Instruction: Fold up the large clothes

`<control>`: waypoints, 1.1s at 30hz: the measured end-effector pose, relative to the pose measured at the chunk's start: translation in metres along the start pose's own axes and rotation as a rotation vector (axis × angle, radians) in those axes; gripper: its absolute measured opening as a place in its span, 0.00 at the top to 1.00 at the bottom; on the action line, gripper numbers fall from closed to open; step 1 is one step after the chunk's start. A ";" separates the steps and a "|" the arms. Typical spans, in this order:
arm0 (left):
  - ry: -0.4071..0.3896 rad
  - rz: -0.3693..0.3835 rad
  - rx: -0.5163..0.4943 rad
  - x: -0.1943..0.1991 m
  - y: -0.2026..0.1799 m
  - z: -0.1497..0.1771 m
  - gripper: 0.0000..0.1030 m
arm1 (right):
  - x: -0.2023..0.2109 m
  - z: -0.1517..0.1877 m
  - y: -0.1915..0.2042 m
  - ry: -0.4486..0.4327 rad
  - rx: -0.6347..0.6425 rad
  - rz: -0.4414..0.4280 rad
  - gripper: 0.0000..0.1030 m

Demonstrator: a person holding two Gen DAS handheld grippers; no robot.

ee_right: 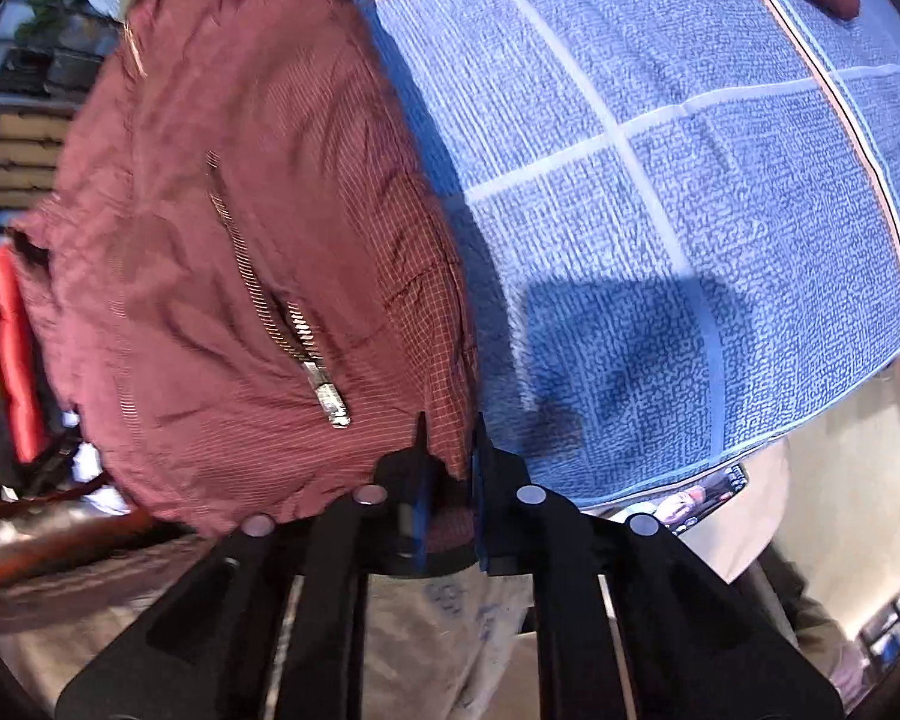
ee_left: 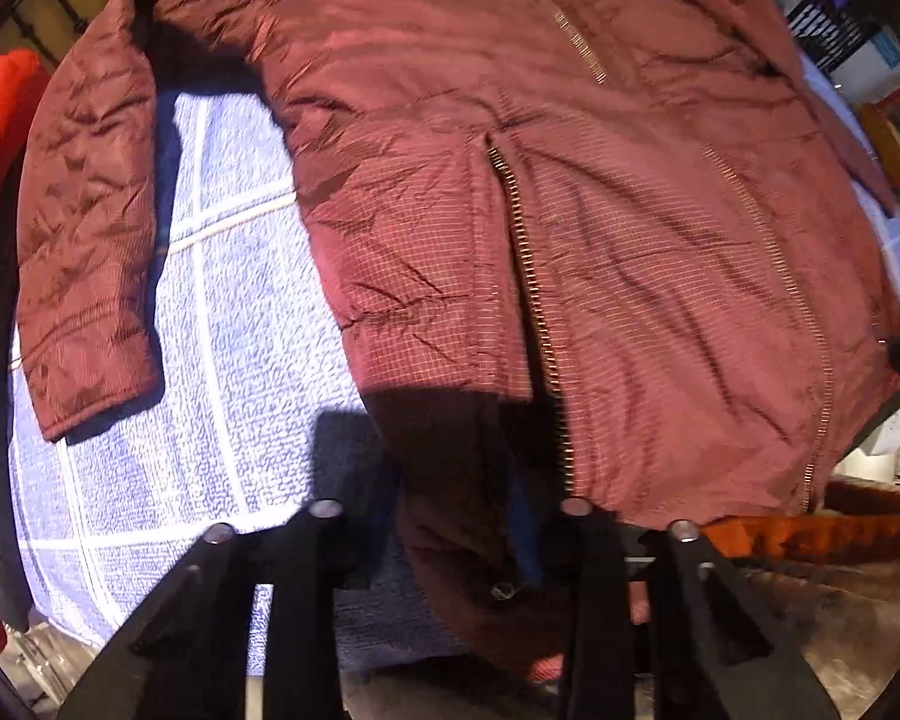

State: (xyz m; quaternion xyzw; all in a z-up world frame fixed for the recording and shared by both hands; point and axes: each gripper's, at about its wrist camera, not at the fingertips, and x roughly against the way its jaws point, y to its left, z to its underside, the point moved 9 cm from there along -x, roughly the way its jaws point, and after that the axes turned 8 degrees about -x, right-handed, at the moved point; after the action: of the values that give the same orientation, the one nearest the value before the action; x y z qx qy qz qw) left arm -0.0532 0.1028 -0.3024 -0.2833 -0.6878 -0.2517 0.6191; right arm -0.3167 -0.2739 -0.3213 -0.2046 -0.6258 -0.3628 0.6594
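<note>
A maroon padded jacket (ee_left: 570,198) with gold zips lies front-up on a blue checked cloth (ee_left: 234,324). One sleeve (ee_left: 84,240) stretches along the left. My left gripper (ee_left: 450,516) is at the jacket's bottom hem, which hangs over the table's near edge; its fingers are spread wide with hem cloth hanging between them. My right gripper (ee_right: 450,450) is shut on the jacket's hem corner (ee_right: 447,480), beside a pocket zip (ee_right: 306,348). The jacket (ee_right: 222,228) fills the left of the right wrist view.
The blue cloth (ee_right: 690,210) covers the table to the right of the jacket. An orange garment (ee_left: 0,138) hangs at the far left. Shelves and clutter stand behind. A person's beige trousers (ee_right: 450,630) are below the right gripper.
</note>
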 end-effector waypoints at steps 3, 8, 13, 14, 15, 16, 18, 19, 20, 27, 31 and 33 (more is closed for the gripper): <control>-0.006 -0.046 -0.008 0.006 0.005 -0.013 0.35 | 0.007 -0.010 0.014 -0.047 0.047 0.130 0.34; -0.084 -0.099 0.039 0.033 0.036 -0.038 0.11 | 0.059 -0.060 0.032 -0.252 0.036 0.138 0.26; -0.091 -0.129 0.142 0.042 0.066 -0.039 0.11 | 0.074 -0.134 0.076 -0.351 0.021 0.075 0.26; -0.097 -0.129 0.153 0.045 0.067 -0.039 0.11 | 0.075 -0.153 0.093 -0.382 0.052 0.103 0.26; -0.102 -0.129 0.161 0.049 0.064 -0.039 0.11 | 0.072 -0.171 0.114 -0.405 0.099 0.111 0.26; -0.107 -0.128 0.165 0.053 0.064 -0.041 0.11 | 0.070 -0.185 0.124 -0.417 0.142 0.126 0.26; -0.114 -0.133 0.164 0.056 0.062 -0.049 0.11 | 0.073 -0.211 0.123 -0.445 0.219 0.178 0.26; -0.115 -0.138 0.163 0.058 0.061 -0.051 0.11 | 0.069 -0.226 0.136 -0.470 0.252 0.206 0.26; -0.115 -0.141 0.164 0.057 0.058 -0.053 0.11 | 0.063 -0.236 0.146 -0.483 0.275 0.227 0.26; -0.089 -0.135 0.192 0.048 0.044 -0.052 0.11 | 0.014 -0.288 0.166 -0.379 0.381 0.331 0.74; -0.076 -0.152 0.170 0.043 0.042 -0.060 0.11 | 0.046 -0.334 0.155 -0.419 0.309 0.266 0.86; -0.076 -0.163 0.158 0.041 0.042 -0.069 0.11 | 0.052 -0.355 0.152 -0.424 0.291 0.279 0.86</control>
State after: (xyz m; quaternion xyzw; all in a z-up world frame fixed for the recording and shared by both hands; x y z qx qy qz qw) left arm 0.0216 0.0879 -0.2549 -0.1863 -0.7493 -0.2353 0.5903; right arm 0.0327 -0.4437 -0.2897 -0.2635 -0.7608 -0.1242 0.5799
